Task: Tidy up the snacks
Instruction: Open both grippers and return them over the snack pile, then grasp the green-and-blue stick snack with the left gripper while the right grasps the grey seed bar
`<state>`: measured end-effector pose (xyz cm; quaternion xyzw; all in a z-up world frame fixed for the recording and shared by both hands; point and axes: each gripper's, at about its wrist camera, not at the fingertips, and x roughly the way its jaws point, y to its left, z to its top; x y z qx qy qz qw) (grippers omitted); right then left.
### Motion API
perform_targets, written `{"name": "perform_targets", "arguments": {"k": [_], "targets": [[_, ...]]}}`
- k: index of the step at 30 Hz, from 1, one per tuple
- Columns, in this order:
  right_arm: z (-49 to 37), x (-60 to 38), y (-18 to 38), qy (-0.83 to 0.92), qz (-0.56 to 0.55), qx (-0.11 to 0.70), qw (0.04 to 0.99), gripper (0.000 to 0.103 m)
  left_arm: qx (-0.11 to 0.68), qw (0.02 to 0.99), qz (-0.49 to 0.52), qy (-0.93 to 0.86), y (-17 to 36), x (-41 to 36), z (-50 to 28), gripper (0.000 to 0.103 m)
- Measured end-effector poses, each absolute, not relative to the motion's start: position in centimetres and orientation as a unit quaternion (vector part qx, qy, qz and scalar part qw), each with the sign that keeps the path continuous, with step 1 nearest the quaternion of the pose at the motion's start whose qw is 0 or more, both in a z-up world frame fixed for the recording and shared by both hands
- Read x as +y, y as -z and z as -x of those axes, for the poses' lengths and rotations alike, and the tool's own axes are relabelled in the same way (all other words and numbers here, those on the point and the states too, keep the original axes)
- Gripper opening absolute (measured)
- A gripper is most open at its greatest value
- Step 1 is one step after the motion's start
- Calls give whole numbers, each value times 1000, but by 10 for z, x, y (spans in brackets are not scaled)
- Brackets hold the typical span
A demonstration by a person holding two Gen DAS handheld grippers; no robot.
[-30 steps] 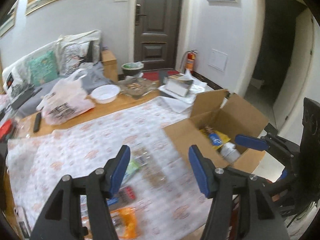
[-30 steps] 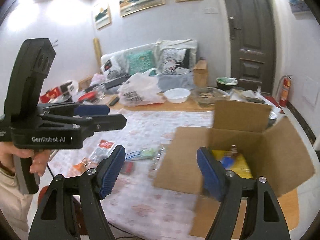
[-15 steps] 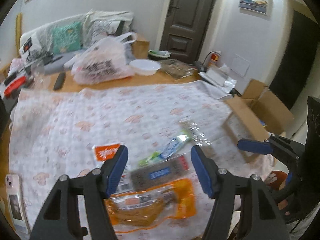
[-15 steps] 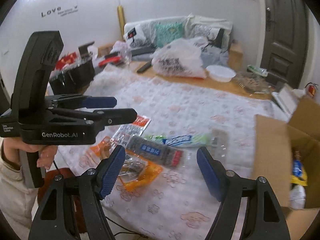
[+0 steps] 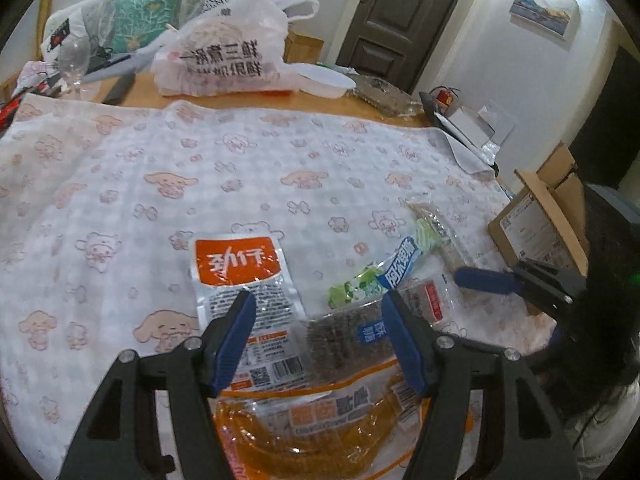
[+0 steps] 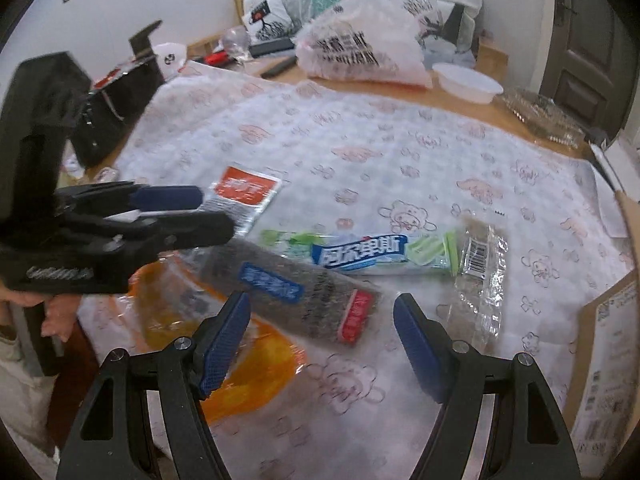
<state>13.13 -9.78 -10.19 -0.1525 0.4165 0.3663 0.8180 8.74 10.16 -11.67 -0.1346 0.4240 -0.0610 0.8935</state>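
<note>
Snacks lie in a loose cluster near the front edge of the cloth, under both grippers. The left gripper (image 5: pixel 316 334) hangs with its jaws apart and nothing pinched, over a dark seaweed pack (image 5: pixel 348 340) and the silver pouch with an orange label (image 5: pixel 244 288). The right gripper (image 6: pixel 322 338) is likewise spread and empty, above the same dark pack (image 6: pixel 296 292), which overlaps an orange packet (image 6: pixel 240 364). Just beyond lie a blue-and-green wrapped bar (image 6: pixel 360 252) and a clear crinkled wrapper (image 6: pixel 480 280), touching end to end.

Everything rests on a white cloth printed with pink cartoon animals (image 5: pixel 200 168), spread over a wooden table (image 5: pixel 320 104). A cardboard box (image 5: pixel 536 220) stands at the cloth's right edge. At the far side of the table sit a white plastic shopping bag (image 5: pixel 224 60), a white bowl (image 5: pixel 326 82) and a clear tray (image 5: pixel 384 94). Behind them are a sofa with cushions (image 5: pixel 140 12), a dark door (image 5: pixel 404 16), a small fire extinguisher (image 5: pixel 444 96) and a framed picture (image 5: pixel 544 10) on the white wall.
</note>
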Motion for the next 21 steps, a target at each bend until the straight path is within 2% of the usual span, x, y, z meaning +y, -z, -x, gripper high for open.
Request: {"name": "perform_targets", "arguments": {"k": [11,21], "targets": [[-154,-80,118,-400,172,410,801,72,426,889,150,73,123,104,-86,62],[-133,-93,123,-398,199,425,789,72,435,886,143,74,130,96,-78,62]]}}
